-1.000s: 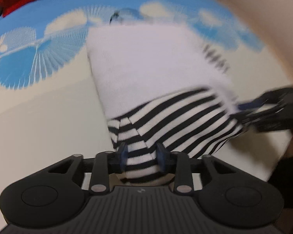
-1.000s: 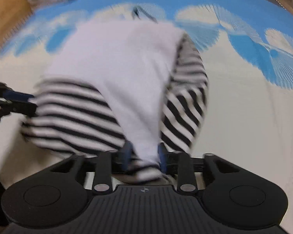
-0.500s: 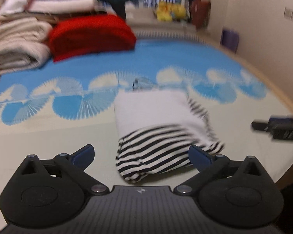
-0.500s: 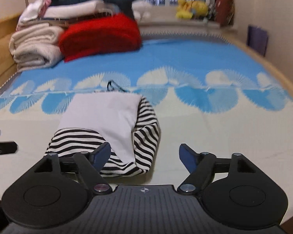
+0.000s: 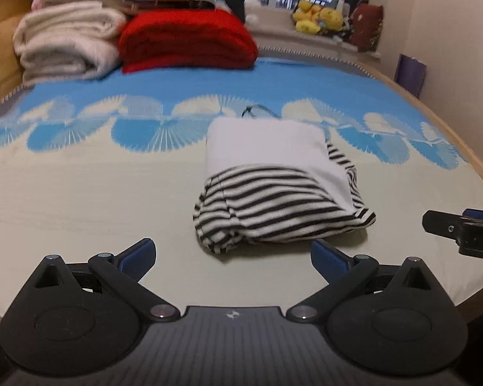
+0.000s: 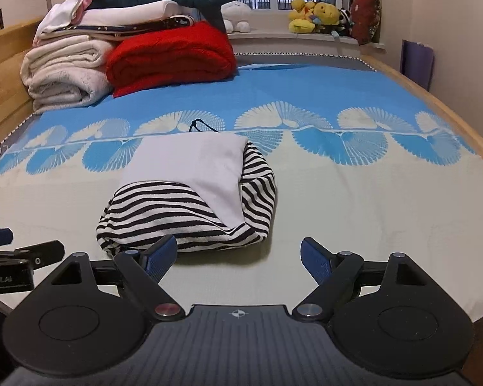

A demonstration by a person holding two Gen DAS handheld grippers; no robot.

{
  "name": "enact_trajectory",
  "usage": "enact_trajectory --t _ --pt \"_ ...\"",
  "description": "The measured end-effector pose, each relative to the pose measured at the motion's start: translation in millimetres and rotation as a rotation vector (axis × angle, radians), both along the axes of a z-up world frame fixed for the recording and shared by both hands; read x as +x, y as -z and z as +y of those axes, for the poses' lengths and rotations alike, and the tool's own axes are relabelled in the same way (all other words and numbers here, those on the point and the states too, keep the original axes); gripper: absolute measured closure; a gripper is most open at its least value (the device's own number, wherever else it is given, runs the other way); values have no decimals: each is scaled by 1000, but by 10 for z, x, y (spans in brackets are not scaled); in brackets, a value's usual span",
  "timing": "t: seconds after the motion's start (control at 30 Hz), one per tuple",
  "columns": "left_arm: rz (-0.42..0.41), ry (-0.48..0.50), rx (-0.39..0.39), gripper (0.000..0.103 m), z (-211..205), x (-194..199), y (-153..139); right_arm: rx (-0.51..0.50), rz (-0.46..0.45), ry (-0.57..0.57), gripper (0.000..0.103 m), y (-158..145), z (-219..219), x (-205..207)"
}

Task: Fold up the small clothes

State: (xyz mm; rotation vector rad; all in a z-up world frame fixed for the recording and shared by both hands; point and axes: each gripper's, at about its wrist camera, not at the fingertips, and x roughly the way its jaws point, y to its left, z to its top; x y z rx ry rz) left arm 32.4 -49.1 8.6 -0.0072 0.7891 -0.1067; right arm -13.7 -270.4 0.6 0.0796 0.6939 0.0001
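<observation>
Striped garment [image 6: 190, 212], black-and-white knit with a plain white panel [image 6: 190, 167] folded over its top, lies in a loose bundle on the cream part of the bed [image 6: 370, 209], just short of the blue fan-patterned band. A thin dark cord [image 6: 199, 126] pokes out at its far edge. The left gripper [image 5: 232, 254] hangs just in front of the bundle with its fingers spread as wide as they go and nothing between them; the right gripper [image 6: 238, 254] does likewise, its jaws opening the last bit, its left blue pad [image 6: 161, 254] overlapping the near striped hem in the picture, though probably above it, not touching. From these views the cloth looks light, soft and limp: it will sag and slide rather than hold a crease, and the rounded striped roll on the right side looks bulky enough to spring back open. Good places to take hold would be the near striped hem corners, one per gripper, pinching through all layers so the white panel does not slip off; the cord is too thin to pull on. Whether the bundle counts as finished is hard to judge, since its near edge is lumpy and uneven. Folded blankets [image 6: 67, 70] and a red throw [image 6: 174, 58] sit well apart at the head of the bed.
</observation>
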Motion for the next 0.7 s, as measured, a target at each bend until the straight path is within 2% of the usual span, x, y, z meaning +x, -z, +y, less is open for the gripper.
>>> enact_trajectory --t 0.2,0.7 --pt "13 -26 -15 0 31 50 52 -5 33 1 18 81 53 49" --pt "27 10 -36 1 -117 75 109 -40 51 -49 18 128 209 95"
